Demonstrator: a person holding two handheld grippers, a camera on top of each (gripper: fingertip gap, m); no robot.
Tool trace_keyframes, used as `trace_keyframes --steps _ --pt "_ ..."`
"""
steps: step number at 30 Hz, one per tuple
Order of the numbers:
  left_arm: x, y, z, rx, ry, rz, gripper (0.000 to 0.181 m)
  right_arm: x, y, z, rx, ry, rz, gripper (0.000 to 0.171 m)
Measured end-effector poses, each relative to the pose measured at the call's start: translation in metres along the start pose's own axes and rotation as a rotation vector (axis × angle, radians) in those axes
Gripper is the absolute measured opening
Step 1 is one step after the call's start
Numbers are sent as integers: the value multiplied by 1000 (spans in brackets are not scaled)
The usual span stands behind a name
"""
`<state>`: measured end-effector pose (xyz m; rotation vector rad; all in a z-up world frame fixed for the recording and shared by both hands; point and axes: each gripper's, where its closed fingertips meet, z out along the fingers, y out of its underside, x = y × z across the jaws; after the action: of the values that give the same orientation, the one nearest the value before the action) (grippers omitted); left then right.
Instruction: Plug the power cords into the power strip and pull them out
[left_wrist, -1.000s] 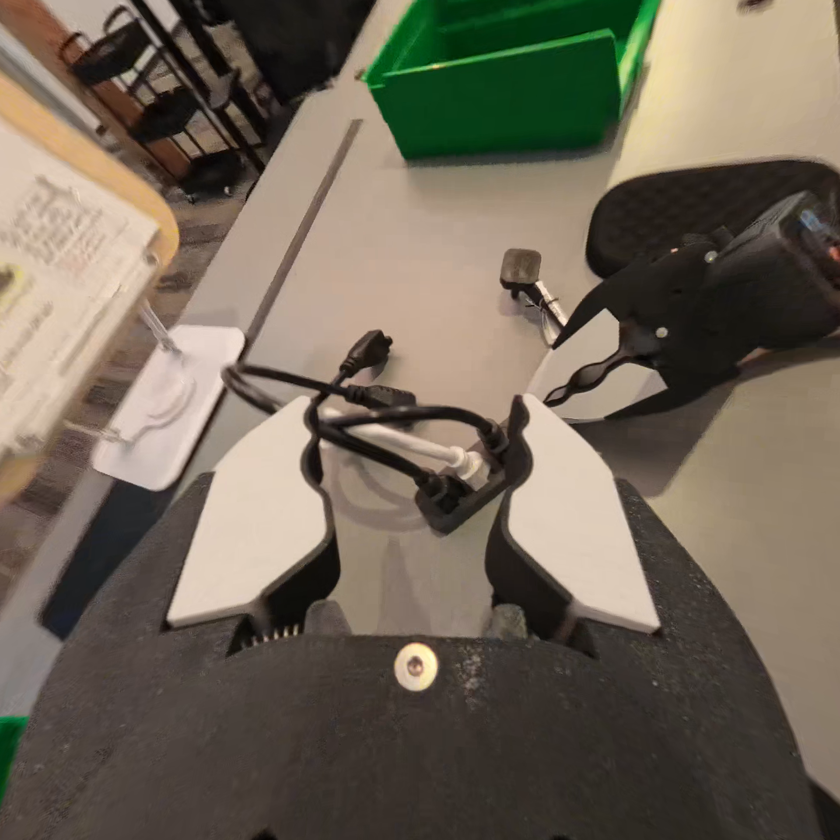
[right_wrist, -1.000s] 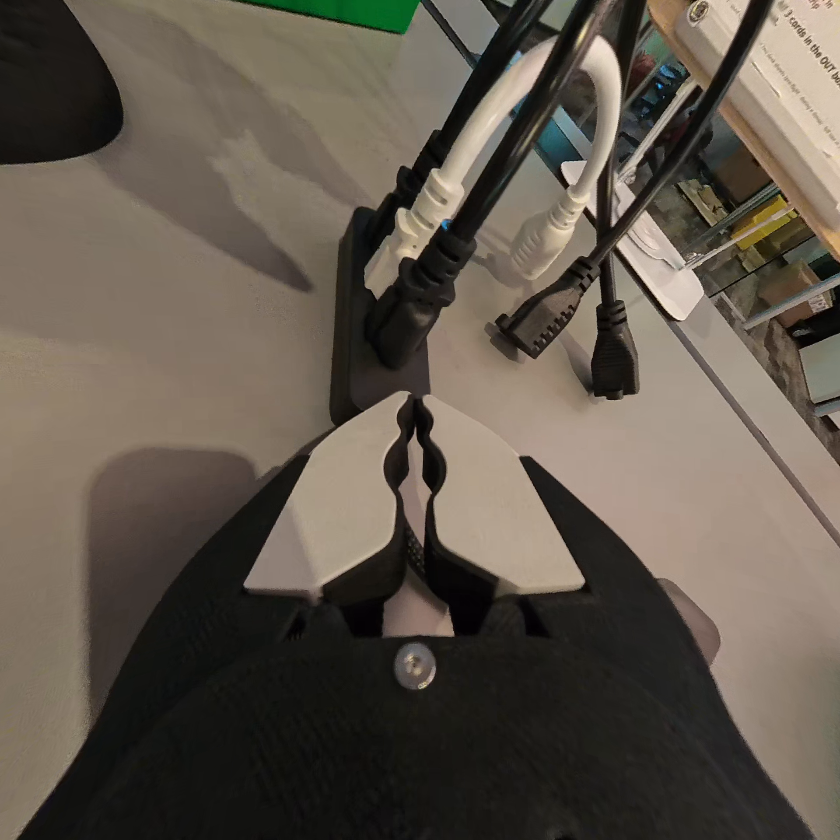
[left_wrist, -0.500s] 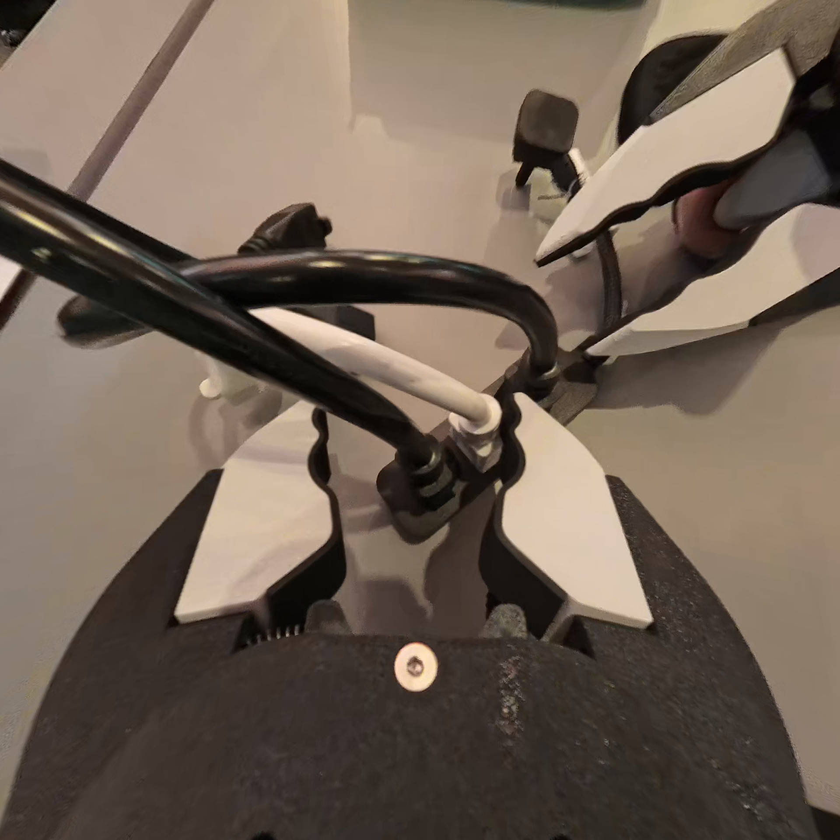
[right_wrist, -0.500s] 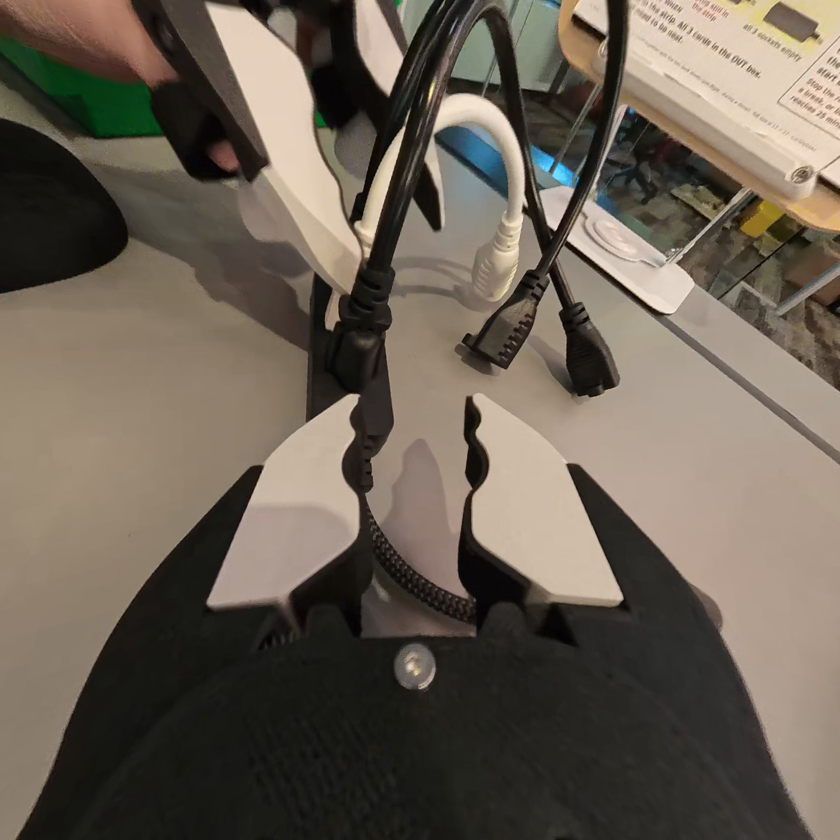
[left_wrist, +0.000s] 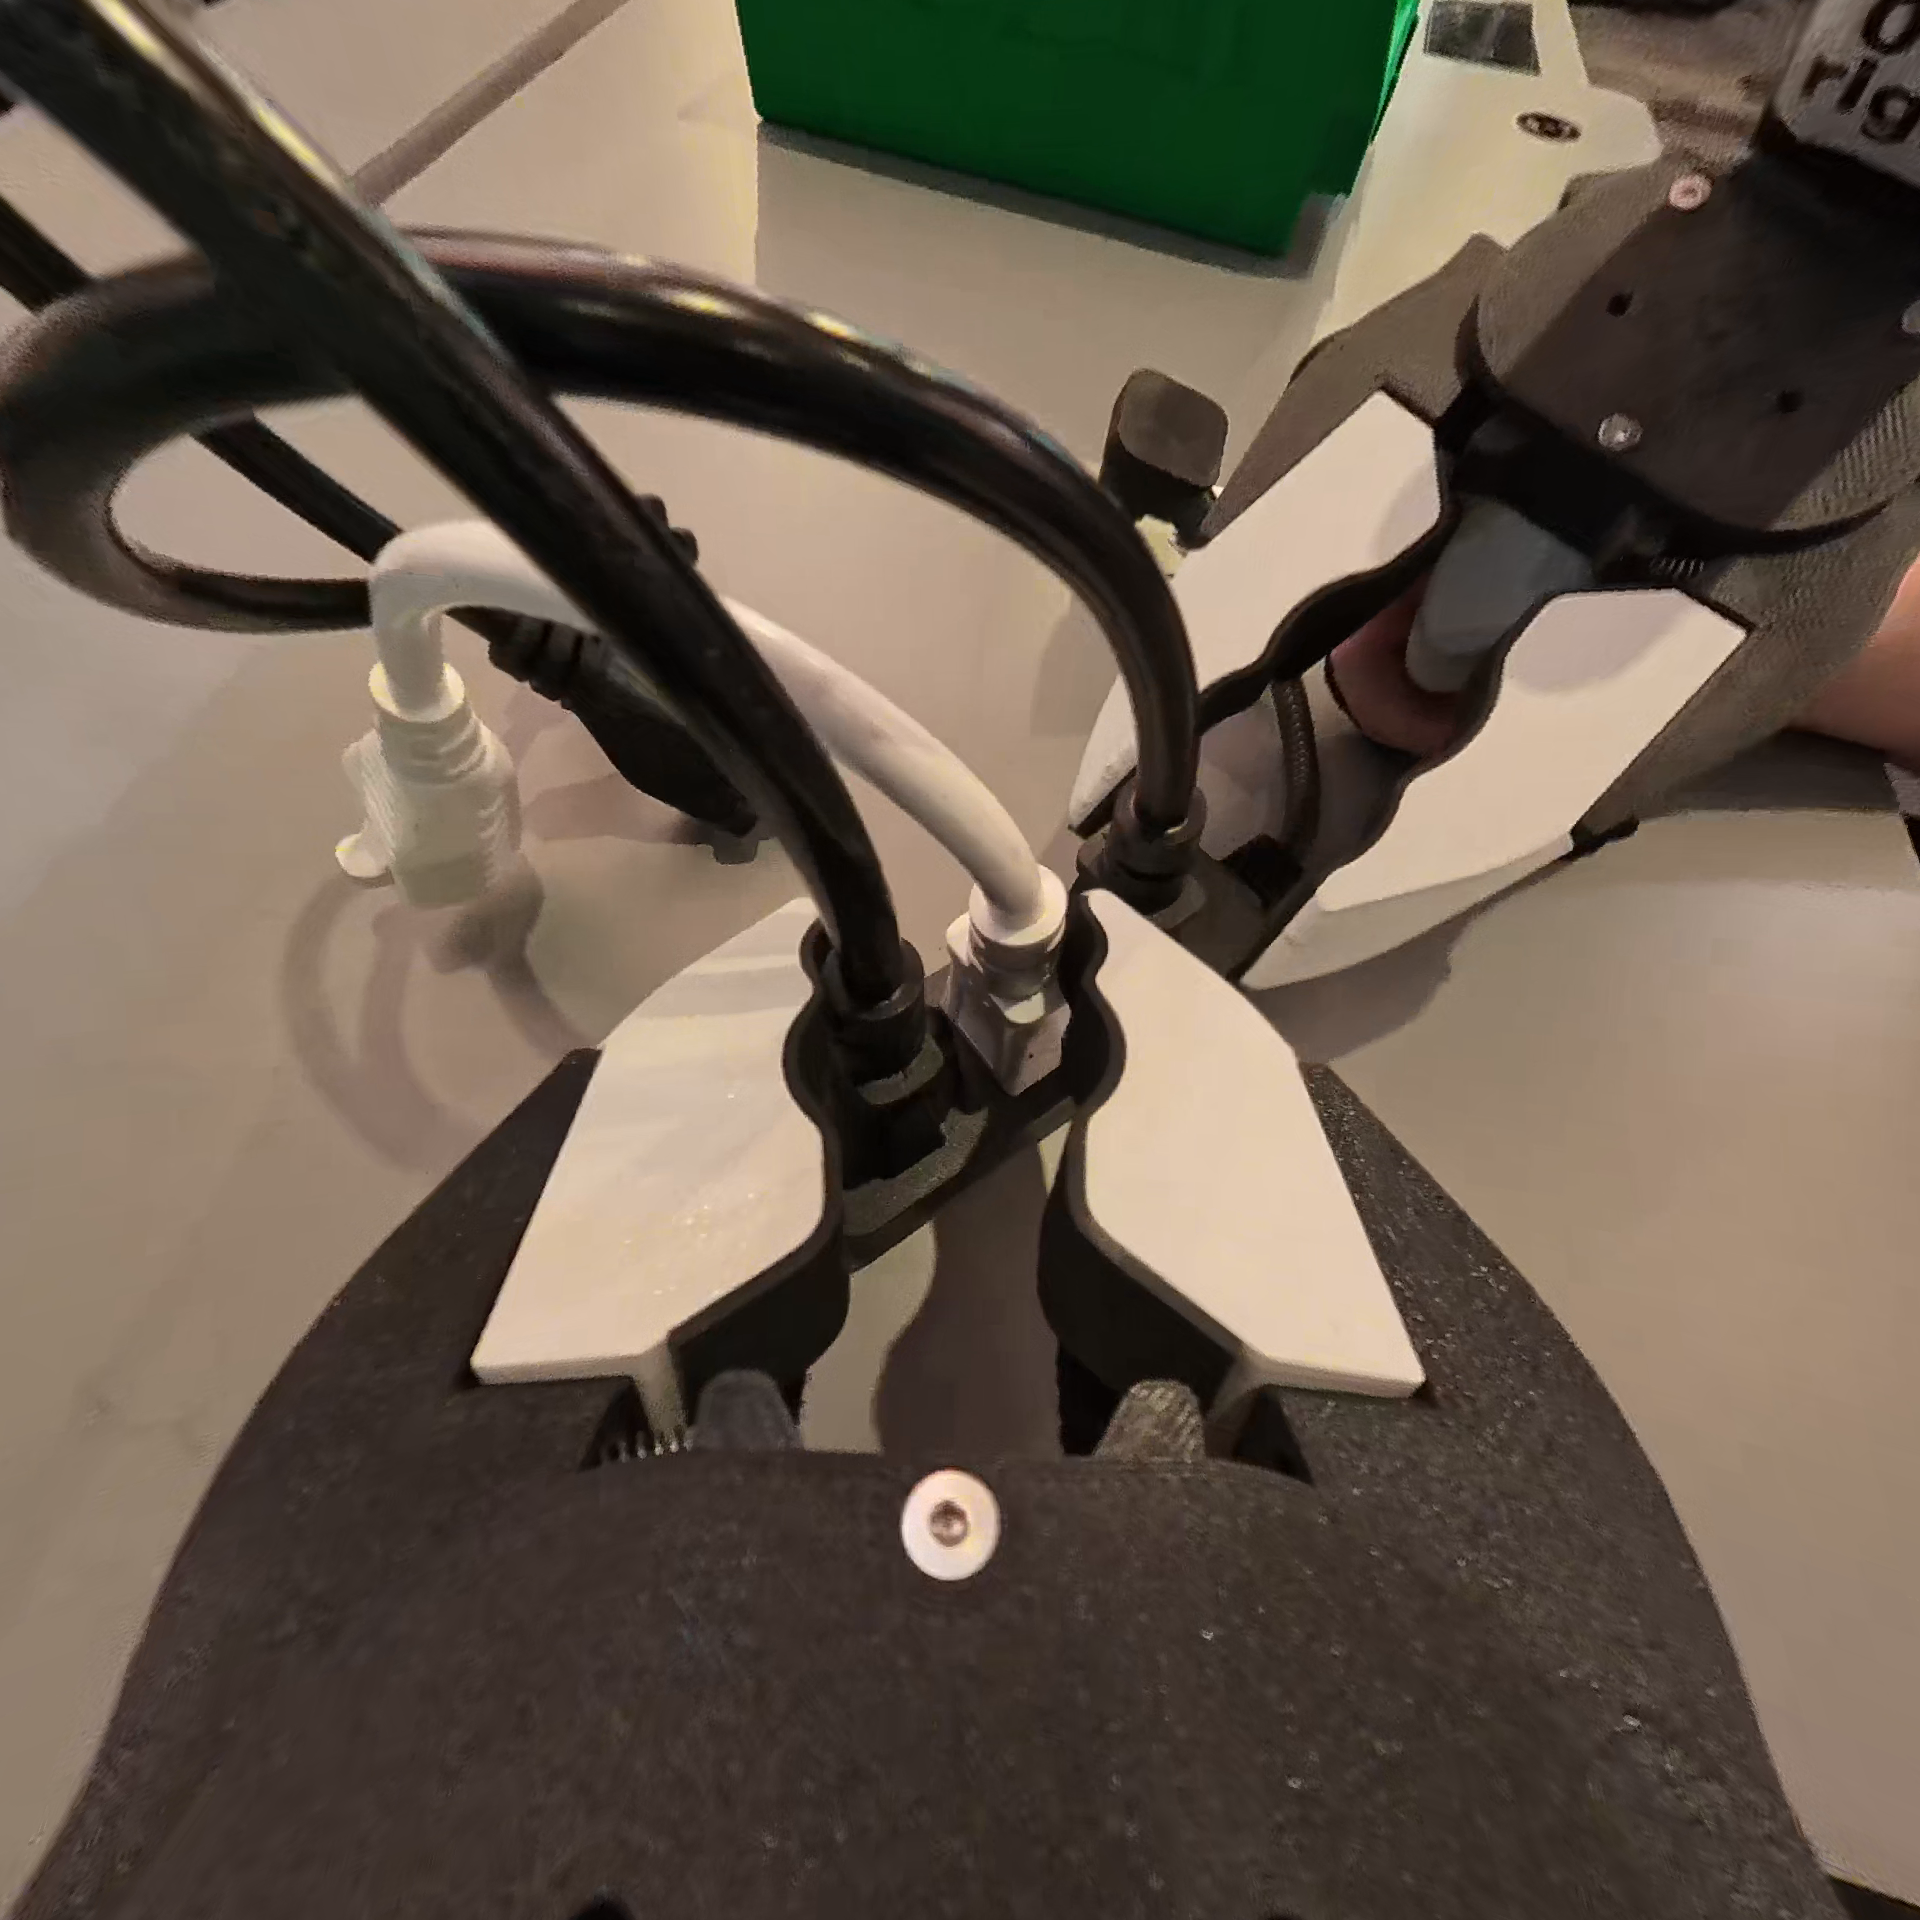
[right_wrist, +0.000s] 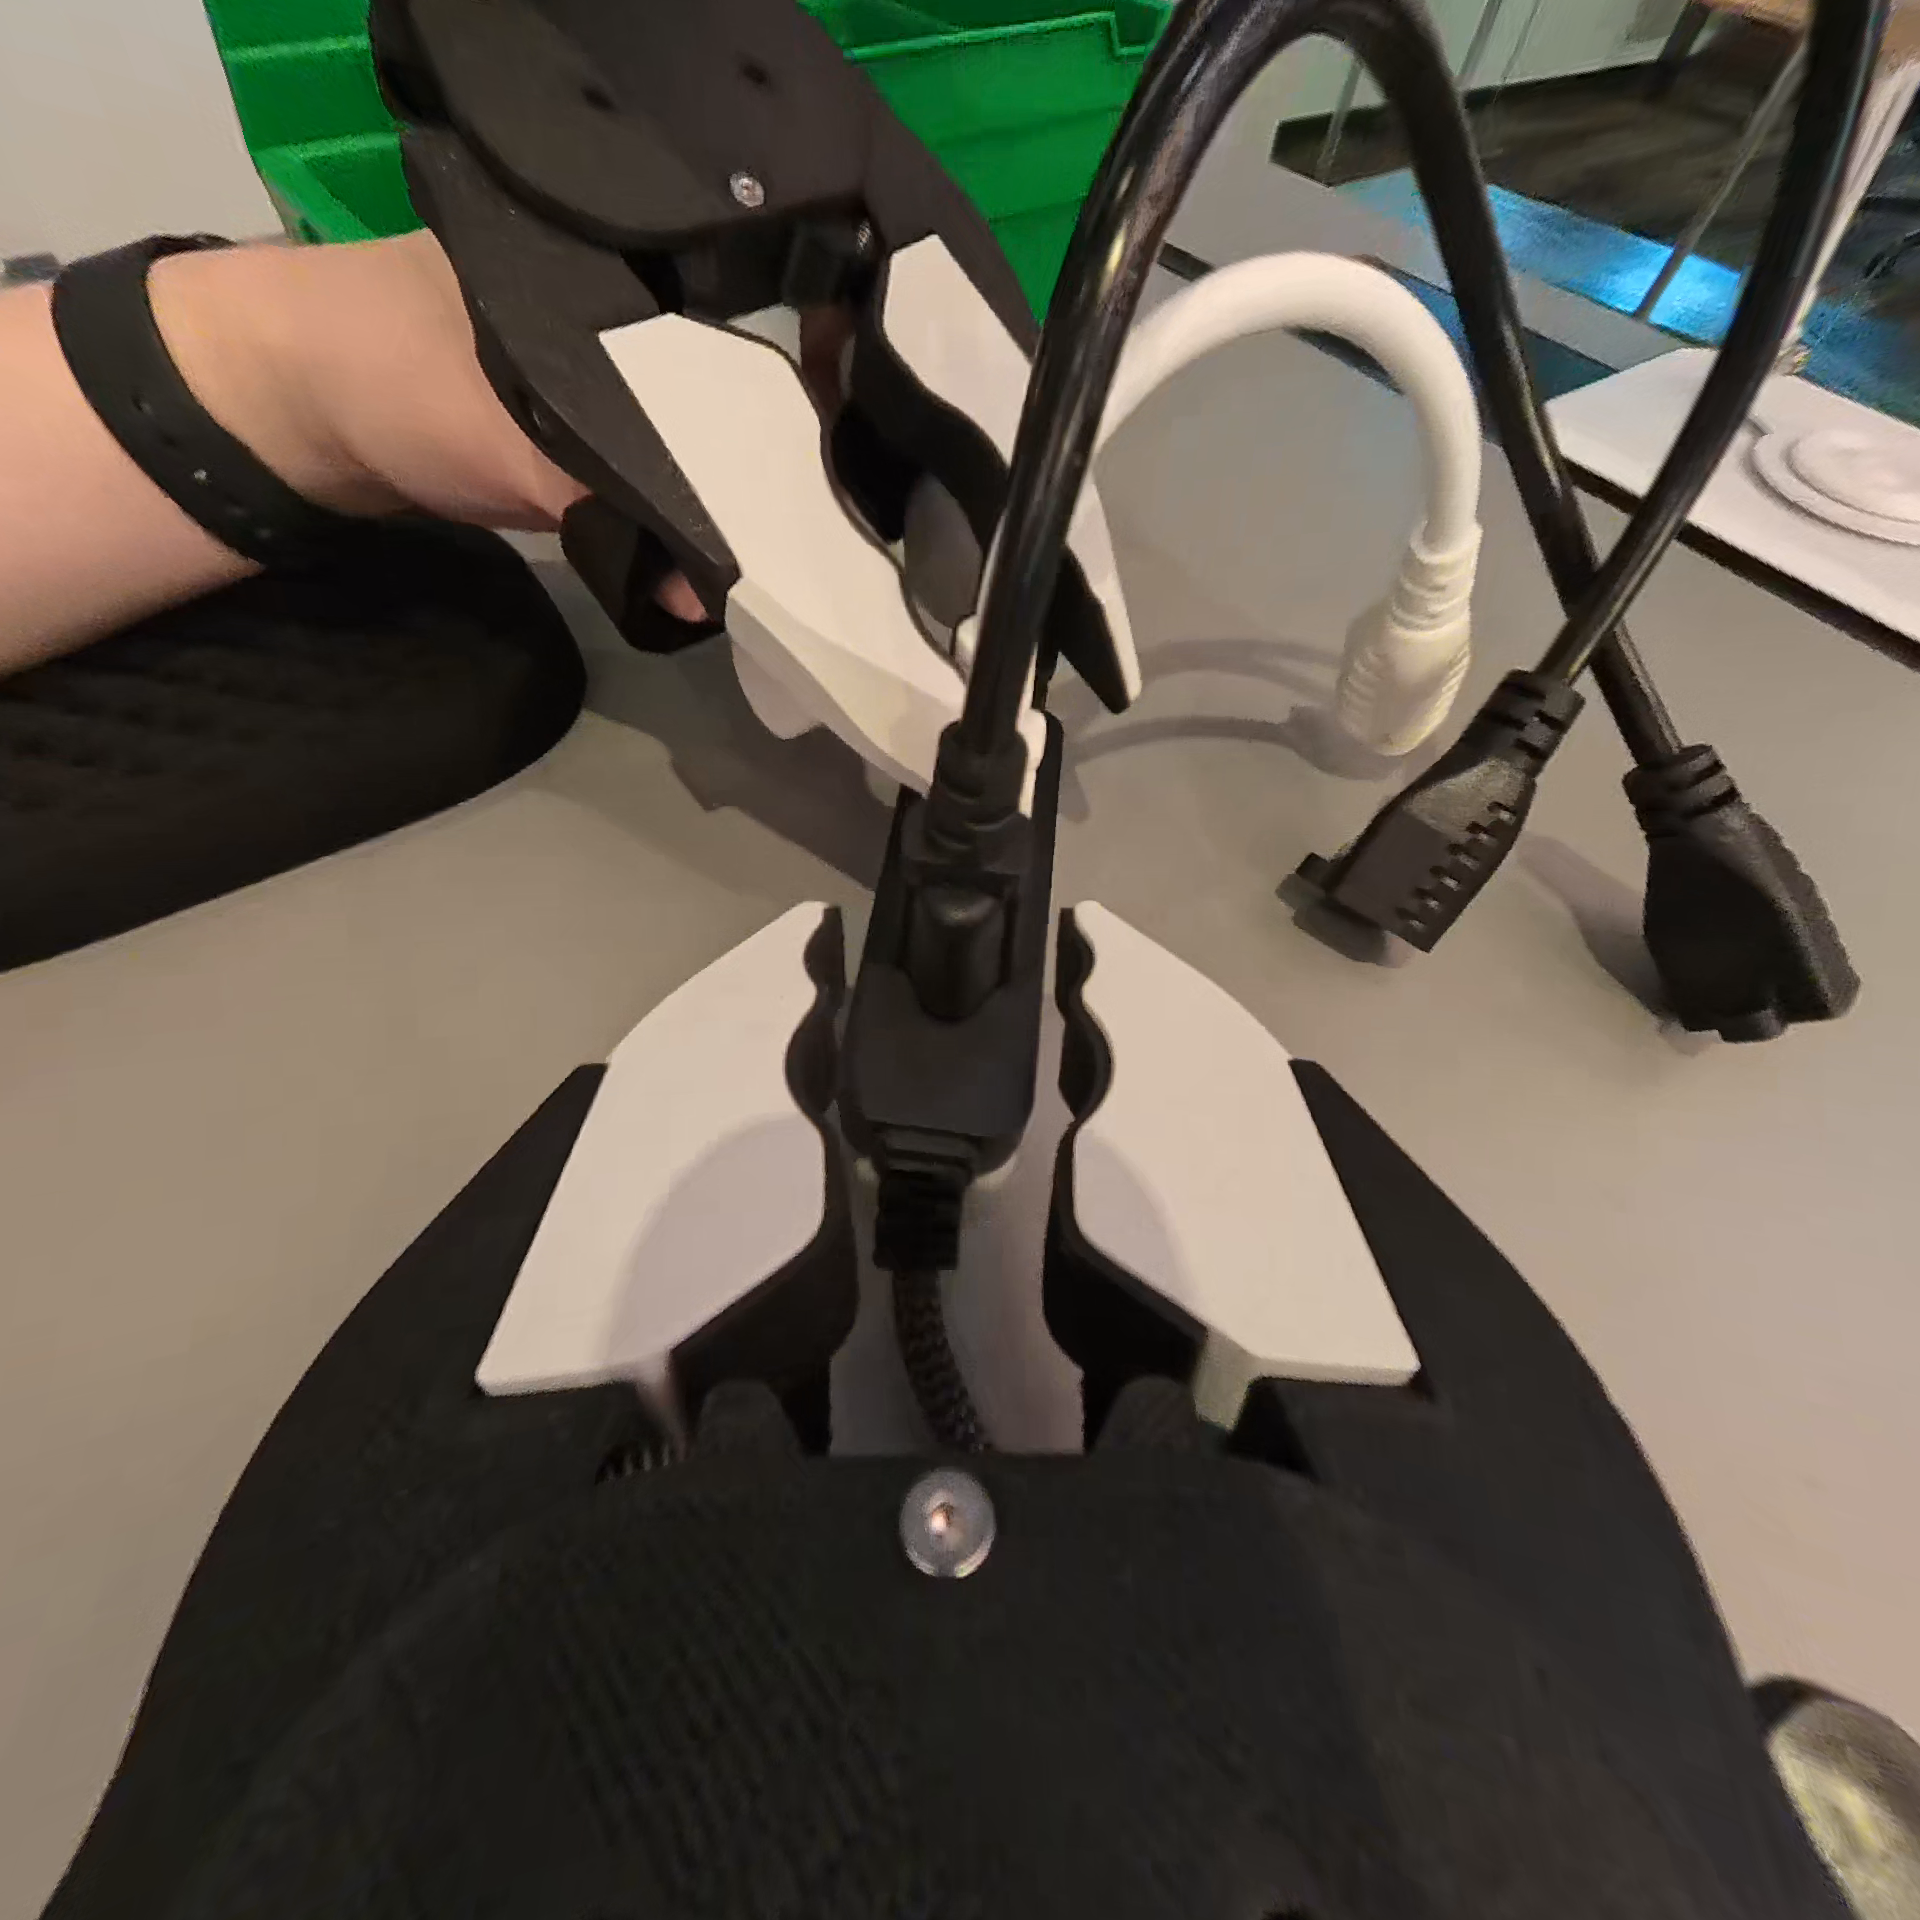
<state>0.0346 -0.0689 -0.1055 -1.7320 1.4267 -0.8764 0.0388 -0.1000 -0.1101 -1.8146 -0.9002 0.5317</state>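
- My left gripper (left_wrist: 945, 997) is closing around the near end of the black power strip (left_wrist: 935, 1164), fingers flanking its black plug (left_wrist: 883, 1029) and white plug (left_wrist: 1013, 997).
- My right gripper (right_wrist: 945, 935) is straddling the strip's opposite end on the grey table (right_wrist: 312, 1039), fingers spread and apart from it.

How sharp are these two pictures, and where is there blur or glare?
Left wrist view: the black cord close to the lens is blurred, the white plug is sharp, and the edges bulge. Right wrist view: the power strip is sharp, and the black cord shows glare.
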Motion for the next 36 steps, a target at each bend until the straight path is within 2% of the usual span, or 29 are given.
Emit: trace_keyframes --steps 2,4,6,18,24,30,36 --pt "-1 0 0 -5 3 -7 41 3 -2 5 -8 29 15 38" --pt "-1 -1 1 -9 -8 -1 41 5 -4 10 -9 39 40 27" --pt "-1 -1 1 -12 -9 -12 41 5 -10 11 26 35 90 25" --pt "2 0 0 -49 10 -12 41 4 -12 8 95 51 187 24" --pt "1 -6 -5 21 73 -121 40 3 -19 9 134 -82 462 24" --pt "-3 -10 -11 67 88 -138 41 3 -29 10 55 -103 541 25" --pt "-6 -2 -10 43 75 -111 61 -2 -21 10 28 -94 464 25"
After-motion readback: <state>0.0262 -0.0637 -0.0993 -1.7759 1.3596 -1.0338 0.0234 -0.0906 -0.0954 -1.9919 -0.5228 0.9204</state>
